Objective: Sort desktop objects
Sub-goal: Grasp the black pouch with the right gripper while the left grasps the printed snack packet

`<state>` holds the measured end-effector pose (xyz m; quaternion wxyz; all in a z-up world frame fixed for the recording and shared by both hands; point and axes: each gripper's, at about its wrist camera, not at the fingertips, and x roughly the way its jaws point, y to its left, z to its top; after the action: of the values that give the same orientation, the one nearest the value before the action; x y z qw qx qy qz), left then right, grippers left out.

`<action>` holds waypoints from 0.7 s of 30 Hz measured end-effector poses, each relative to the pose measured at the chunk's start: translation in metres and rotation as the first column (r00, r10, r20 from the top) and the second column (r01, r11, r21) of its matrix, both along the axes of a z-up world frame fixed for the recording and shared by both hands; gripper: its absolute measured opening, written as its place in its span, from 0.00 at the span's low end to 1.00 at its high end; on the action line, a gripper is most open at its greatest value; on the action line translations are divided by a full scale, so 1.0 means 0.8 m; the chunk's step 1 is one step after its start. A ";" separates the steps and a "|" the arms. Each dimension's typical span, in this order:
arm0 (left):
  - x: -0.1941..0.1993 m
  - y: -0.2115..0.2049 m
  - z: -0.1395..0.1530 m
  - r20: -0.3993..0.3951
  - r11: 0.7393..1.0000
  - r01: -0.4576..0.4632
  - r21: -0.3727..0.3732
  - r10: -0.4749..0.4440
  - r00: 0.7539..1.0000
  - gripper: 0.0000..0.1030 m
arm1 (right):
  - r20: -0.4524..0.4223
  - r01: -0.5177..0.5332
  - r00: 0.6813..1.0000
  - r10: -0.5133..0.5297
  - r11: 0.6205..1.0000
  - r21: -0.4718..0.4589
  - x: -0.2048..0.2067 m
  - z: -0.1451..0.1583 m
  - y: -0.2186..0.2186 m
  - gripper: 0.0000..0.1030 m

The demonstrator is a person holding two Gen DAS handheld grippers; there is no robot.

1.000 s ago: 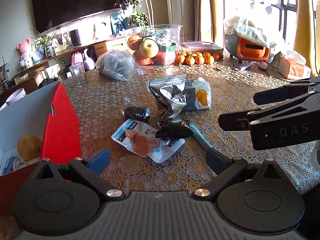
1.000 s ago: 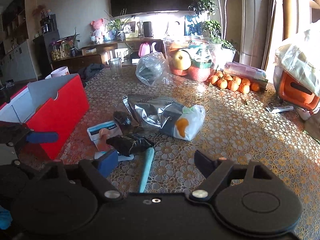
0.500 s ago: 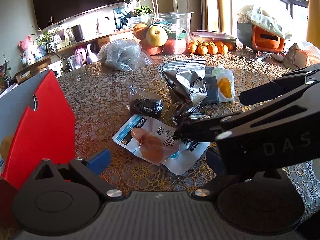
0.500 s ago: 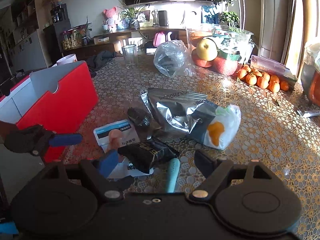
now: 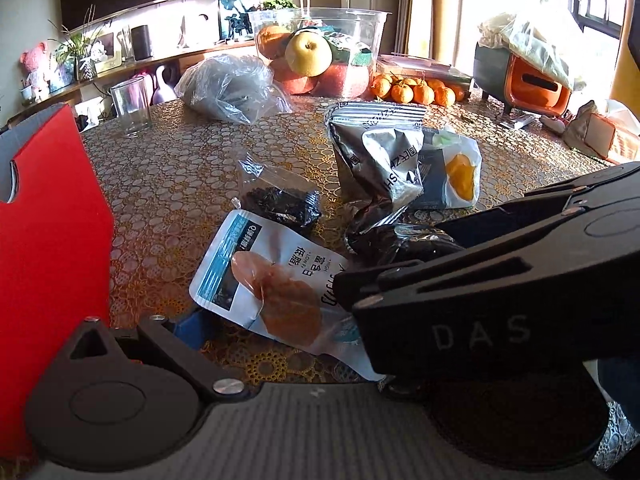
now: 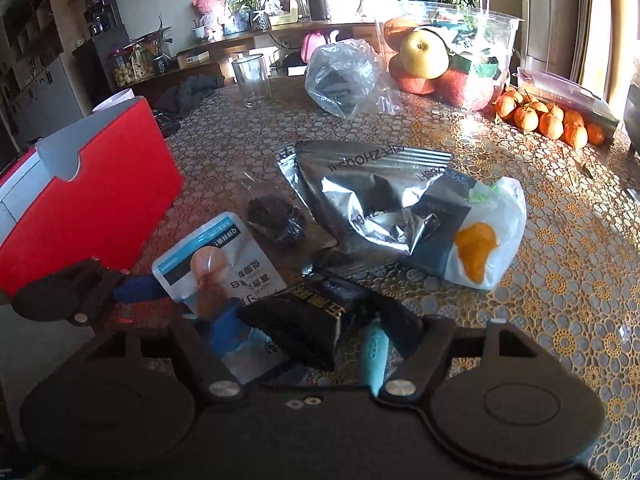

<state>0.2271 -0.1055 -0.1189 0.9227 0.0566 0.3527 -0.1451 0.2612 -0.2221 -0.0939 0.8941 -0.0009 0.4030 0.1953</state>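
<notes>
A white and blue food pouch (image 5: pixel 264 280) lies on the lace tablecloth between my two grippers; it also shows in the right wrist view (image 6: pixel 212 264). A black snack packet (image 6: pixel 304 320) and a teal pen (image 6: pixel 374 356) lie between the open fingers of my right gripper (image 6: pixel 316 336). My left gripper (image 5: pixel 280 332) is open over the pouch's near edge; its right finger is hidden behind the right gripper's body (image 5: pixel 500 296). A silver foil bag (image 6: pixel 372 200), a white bag with an orange print (image 6: pixel 480 240) and a small clear bag of dark bits (image 6: pixel 276 220) lie beyond.
A red box (image 5: pixel 52 232) with a grey inner wall stands at the left. At the back are a glass (image 5: pixel 130 106), a crumpled clear bag (image 5: pixel 232 88), a clear fruit tub (image 5: pixel 320 56), several mandarins (image 5: pixel 412 90) and an orange appliance (image 5: pixel 520 80).
Both grippers have moved forward and down toward the pouch and black packet. The right gripper now straddles the packet and pen and blocks much of the left view.
</notes>
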 end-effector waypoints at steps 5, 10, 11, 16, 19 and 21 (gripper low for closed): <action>0.001 0.000 -0.001 0.019 1.000 0.006 -0.014 -0.006 1.000 0.99 | 0.008 -0.008 1.000 0.008 1.000 0.023 -0.003 0.003 -0.002 0.55; -0.002 0.001 0.000 0.038 1.000 0.010 -0.015 -0.009 0.999 0.88 | 0.021 0.008 1.000 -0.008 1.000 0.014 -0.005 0.008 -0.003 0.50; -0.002 0.002 0.001 0.041 1.000 0.008 -0.017 -0.007 0.999 0.86 | 0.024 0.010 1.000 -0.010 1.000 0.013 -0.007 0.009 -0.004 0.50; -0.003 0.007 0.001 0.049 0.999 0.003 -0.034 -0.001 0.999 0.80 | 0.056 0.025 0.998 -0.025 1.000 0.005 -0.018 0.015 -0.017 0.49; -0.003 0.011 0.003 0.046 0.998 -0.009 -0.061 0.012 0.999 0.79 | 0.056 0.040 0.998 -0.040 0.999 0.001 -0.022 0.017 -0.027 0.49; -0.004 0.013 0.004 0.051 0.997 -0.016 -0.073 0.020 0.999 0.78 | 0.057 0.050 0.997 -0.050 0.999 0.000 -0.024 0.017 -0.032 0.49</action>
<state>0.2240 -0.0950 -0.1160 0.9341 0.0236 0.3239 -0.1482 0.2424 -0.2480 -0.0803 0.9100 0.0030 0.3772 0.1724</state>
